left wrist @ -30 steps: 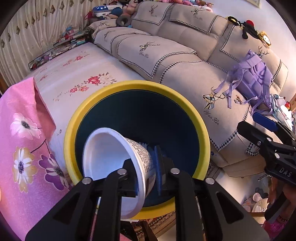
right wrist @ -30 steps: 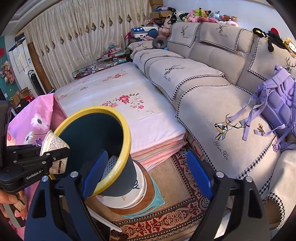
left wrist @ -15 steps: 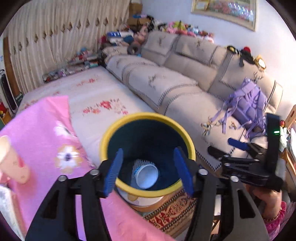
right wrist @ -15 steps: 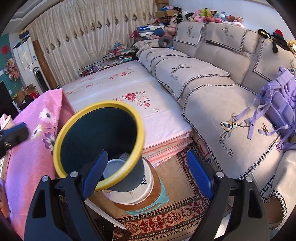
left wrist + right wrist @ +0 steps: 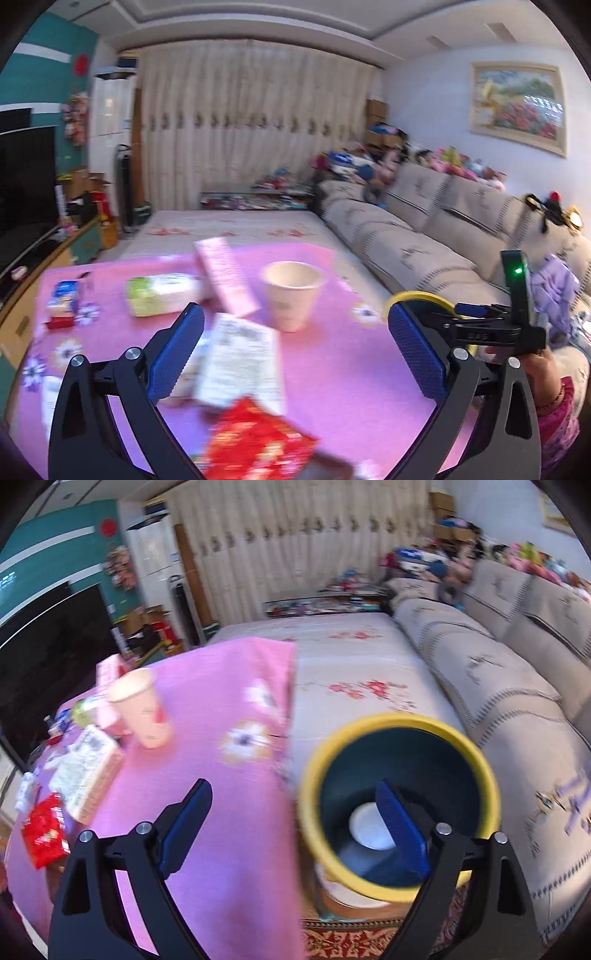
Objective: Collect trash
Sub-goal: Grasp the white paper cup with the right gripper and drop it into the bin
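I see a living room with a table under a pink flowered cloth [image 5: 332,369], a long beige sofa [image 5: 424,236] along the right wall and cream curtains [image 5: 251,122] at the back. Both views are smeared by motion blur. My left gripper [image 5: 291,354] hangs over the near edge of the table, its blue pads spread wide with nothing between them. Closest to me at that near edge lies a red wrapper [image 5: 255,443], and just beyond it a white printed packet [image 5: 240,358]. Further in, toward the middle, a pale paper cup [image 5: 291,295] stands upright, with a pink box [image 5: 225,273] just left of it and a green-and-white packet [image 5: 159,293] further left. A small blue-and-red item [image 5: 62,302] sits near the table's left edge; I cannot tell what it is. My right gripper [image 5: 291,827] is also wide open and holds nothing, hovering beside the table's right edge. Its right finger overlaps the mouth of the yellow-rimmed bin [image 5: 399,886], which stands on the floor next to the table; a white cup [image 5: 369,827] lies at its bottom
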Motion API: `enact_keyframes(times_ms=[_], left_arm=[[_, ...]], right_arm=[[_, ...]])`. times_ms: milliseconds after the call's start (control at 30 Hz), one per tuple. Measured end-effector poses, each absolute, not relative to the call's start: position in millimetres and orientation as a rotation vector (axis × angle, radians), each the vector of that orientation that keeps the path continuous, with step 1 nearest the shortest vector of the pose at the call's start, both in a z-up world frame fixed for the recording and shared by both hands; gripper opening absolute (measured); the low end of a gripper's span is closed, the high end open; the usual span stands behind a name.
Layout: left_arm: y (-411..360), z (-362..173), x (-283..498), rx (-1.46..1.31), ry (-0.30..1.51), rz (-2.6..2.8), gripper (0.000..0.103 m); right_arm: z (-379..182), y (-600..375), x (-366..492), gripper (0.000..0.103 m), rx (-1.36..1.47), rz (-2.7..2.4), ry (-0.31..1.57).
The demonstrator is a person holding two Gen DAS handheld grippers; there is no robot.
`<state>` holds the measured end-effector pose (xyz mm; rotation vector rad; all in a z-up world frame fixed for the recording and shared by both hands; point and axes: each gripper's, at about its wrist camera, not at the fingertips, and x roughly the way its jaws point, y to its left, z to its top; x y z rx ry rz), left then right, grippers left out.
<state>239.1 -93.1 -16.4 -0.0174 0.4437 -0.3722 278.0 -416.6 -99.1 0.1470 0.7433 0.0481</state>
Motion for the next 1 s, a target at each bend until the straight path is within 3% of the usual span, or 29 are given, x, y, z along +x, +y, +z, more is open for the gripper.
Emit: enact_keyframes(times_ms=[233,767,800,900,1000], left_arm=[[-9,-32,258,-0.031,0.383,-0.247,0.098],[-14,-47,271,-0.049,0.418,-0.293,0.098],[-13,-47,271,-0.047,0.417,-0.291,0.098],[-13,-46,271,-0.053,0.416,-0.294,0.098],[-12,-47,272,-0.058,0.419,-0.296,0.098]], right_arm=[[-84,-317,331,0.09,0.1,0.219,0.72],[-110,-234,406,0.093,0.115,0.123,0.76],[-111,-236,408,0.093,0.12,0.118,0.758],[-113,-240,412,0.066,0.131,0.113,0.757],[-109,-246,410,0.064,0.149,0.119,0.747]])
